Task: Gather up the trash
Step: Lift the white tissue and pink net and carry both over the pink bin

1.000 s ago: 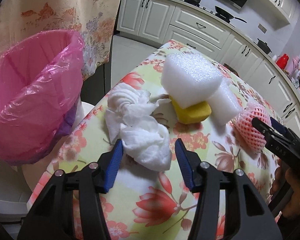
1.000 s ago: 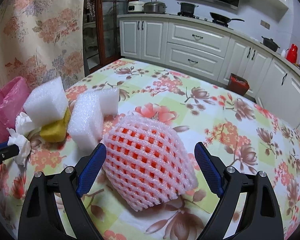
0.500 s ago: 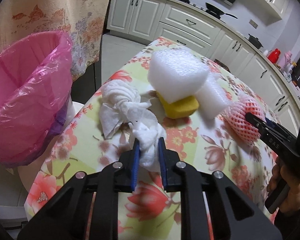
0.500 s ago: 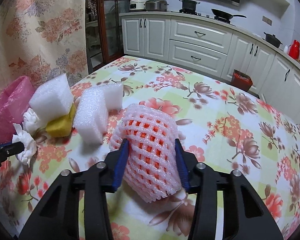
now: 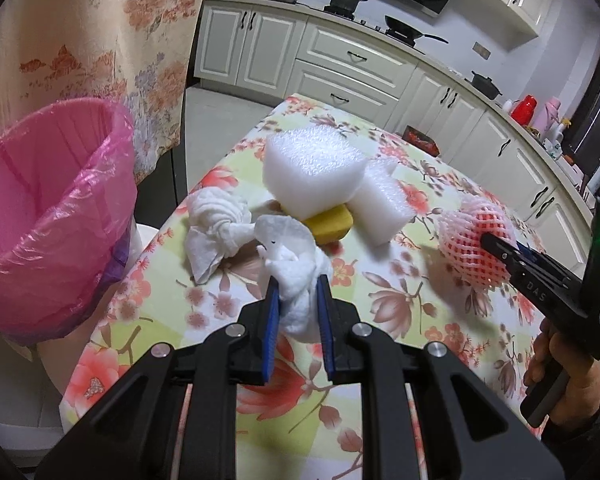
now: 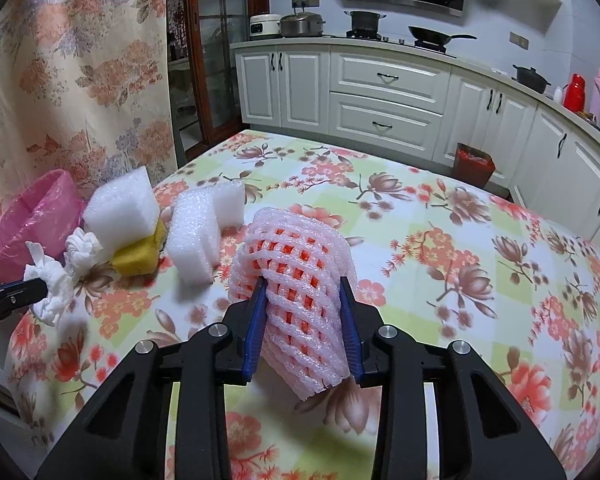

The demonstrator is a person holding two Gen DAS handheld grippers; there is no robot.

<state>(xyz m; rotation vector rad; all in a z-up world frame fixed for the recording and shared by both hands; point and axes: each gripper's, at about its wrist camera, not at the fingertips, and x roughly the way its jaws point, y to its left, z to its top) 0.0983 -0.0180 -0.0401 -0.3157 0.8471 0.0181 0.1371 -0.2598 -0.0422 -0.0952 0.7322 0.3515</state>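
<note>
My left gripper (image 5: pixel 298 282) is shut on a crumpled white tissue (image 5: pixel 296 264) and holds it just above the floral table. It also shows in the right wrist view (image 6: pixel 54 284). My right gripper (image 6: pixel 303 286) is shut on a pink foam fruit net (image 6: pixel 296 264), lifted off the table; the net also shows in the left wrist view (image 5: pixel 470 240). A second tissue (image 5: pixel 216 224), two white foam blocks (image 5: pixel 312 168) (image 5: pixel 384 204) and a yellow sponge (image 5: pixel 332 228) lie on the table. A bin with a pink bag (image 5: pixel 48 208) stands left of the table.
The table with the floral cloth (image 6: pixel 440 240) ends at its left edge beside the bin. A floral curtain (image 5: pixel 80 32) hangs behind the bin. White kitchen cabinets (image 6: pixel 380 96) and a small red bin (image 6: pixel 474 162) lie beyond the table's far end.
Both grippers closed from open, the left on the tissue and the right on the foam net. Both have since lifted their loads off the table.
</note>
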